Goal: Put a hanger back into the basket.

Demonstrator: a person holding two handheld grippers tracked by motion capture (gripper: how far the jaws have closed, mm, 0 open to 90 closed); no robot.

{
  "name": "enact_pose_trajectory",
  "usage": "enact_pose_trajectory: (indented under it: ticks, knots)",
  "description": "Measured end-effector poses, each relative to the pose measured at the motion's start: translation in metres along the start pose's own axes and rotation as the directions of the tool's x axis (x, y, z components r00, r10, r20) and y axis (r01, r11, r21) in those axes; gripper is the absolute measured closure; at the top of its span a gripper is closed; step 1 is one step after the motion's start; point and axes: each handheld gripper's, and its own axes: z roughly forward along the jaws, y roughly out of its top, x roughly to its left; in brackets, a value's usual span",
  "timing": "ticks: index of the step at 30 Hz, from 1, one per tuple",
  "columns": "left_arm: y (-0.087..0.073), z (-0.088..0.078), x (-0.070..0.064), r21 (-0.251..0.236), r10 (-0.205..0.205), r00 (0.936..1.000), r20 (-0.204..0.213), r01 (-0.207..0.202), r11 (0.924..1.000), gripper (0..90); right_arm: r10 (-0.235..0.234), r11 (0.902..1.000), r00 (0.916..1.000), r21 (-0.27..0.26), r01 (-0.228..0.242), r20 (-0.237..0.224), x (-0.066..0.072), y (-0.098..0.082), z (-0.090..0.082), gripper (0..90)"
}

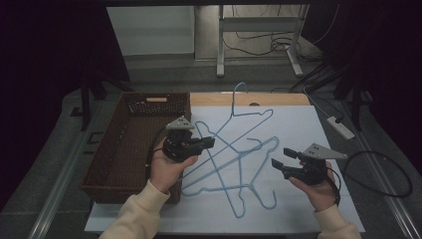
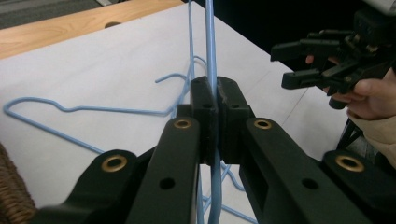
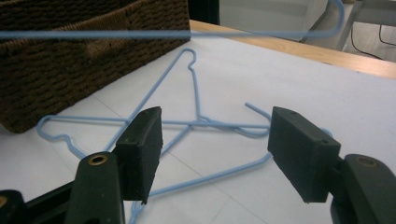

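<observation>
While clamped on thin blue wire hanger, left gripper; right gripper wide, empty.

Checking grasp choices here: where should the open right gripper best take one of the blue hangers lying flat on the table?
Probably a straight stretch of a flat hanger, approached from above with the right gripper straddling the wire; the thin wire lies flat on the table.

A white sheet covered most of a wooden table at the frame's centre. Beyond it, at upper centre, a pale metal frame stood on grey floor among loose black cables. A white power strip lay at right. Dark drapes closed both upper corners, and the light was dim
</observation>
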Motion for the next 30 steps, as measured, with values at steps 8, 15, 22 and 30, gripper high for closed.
enact_pose_trajectory:
  ticks: [8, 15, 22, 30]
  knots:
    - [0.002, -0.015, 0.009, -0.027, -0.007, 1.0000, -0.002, 0.007, 0.9996, 87.2, 0.010, 0.9998, 0.9999, 0.014, -0.010, 0.010, -0.007, -0.014, 0.001, 34.6]
    - [0.004, -0.026, 0.015, -0.048, -0.011, 0.9999, -0.008, 0.010, 0.9988, 87.2, 0.027, 0.9993, 0.9994, 0.024, -0.028, 0.020, -0.011, -0.020, 0.001, 34.0]
    - [0.005, -0.043, 0.023, -0.079, -0.014, 0.9998, -0.017, 0.013, 0.9968, 87.2, 0.029, 0.9986, 0.9990, 0.043, -0.030, 0.033, -0.014, -0.027, 0.001, 34.0]
    - [0.003, -0.059, 0.033, -0.108, -0.025, 0.9992, -0.030, 0.021, 0.9939, 87.2, 0.038, 0.9979, 0.9982, 0.050, -0.040, 0.046, -0.018, -0.032, -0.001, 33.9]
